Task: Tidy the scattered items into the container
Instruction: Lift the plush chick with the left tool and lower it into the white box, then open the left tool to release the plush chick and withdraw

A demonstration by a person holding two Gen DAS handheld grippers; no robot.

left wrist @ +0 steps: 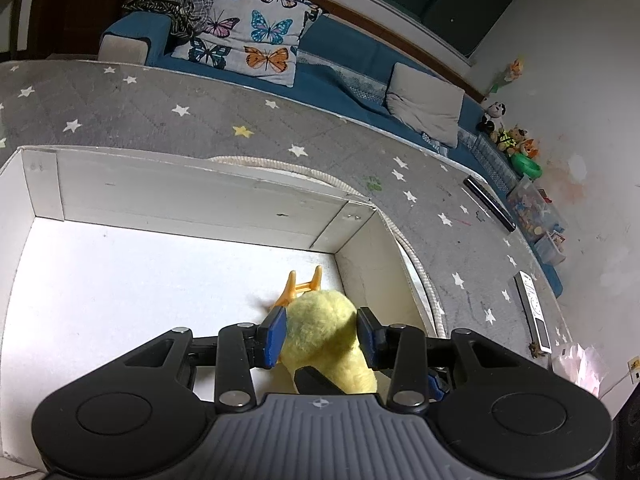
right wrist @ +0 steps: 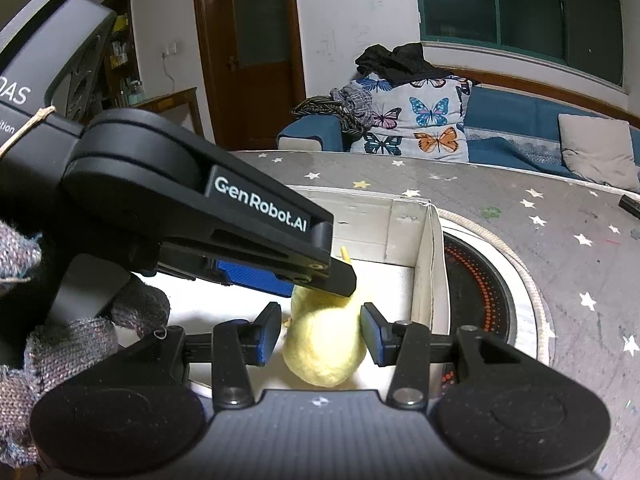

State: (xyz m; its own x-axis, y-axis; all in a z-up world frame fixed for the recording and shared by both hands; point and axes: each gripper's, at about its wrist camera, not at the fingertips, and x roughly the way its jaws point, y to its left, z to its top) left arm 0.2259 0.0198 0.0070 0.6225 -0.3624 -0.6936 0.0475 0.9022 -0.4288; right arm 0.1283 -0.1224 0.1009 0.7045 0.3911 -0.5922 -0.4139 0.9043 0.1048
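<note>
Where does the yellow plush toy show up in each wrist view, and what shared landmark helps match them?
Left wrist view: the yellow plush toy sits low at centre, between the left gripper fingers, over the white box floor near its right wall.
Right wrist view: low at centre, between the right gripper fingers, with the left gripper reaching in from the upper left.
Shared landmark: the butterfly-print cushion on the blue sofa.
</note>
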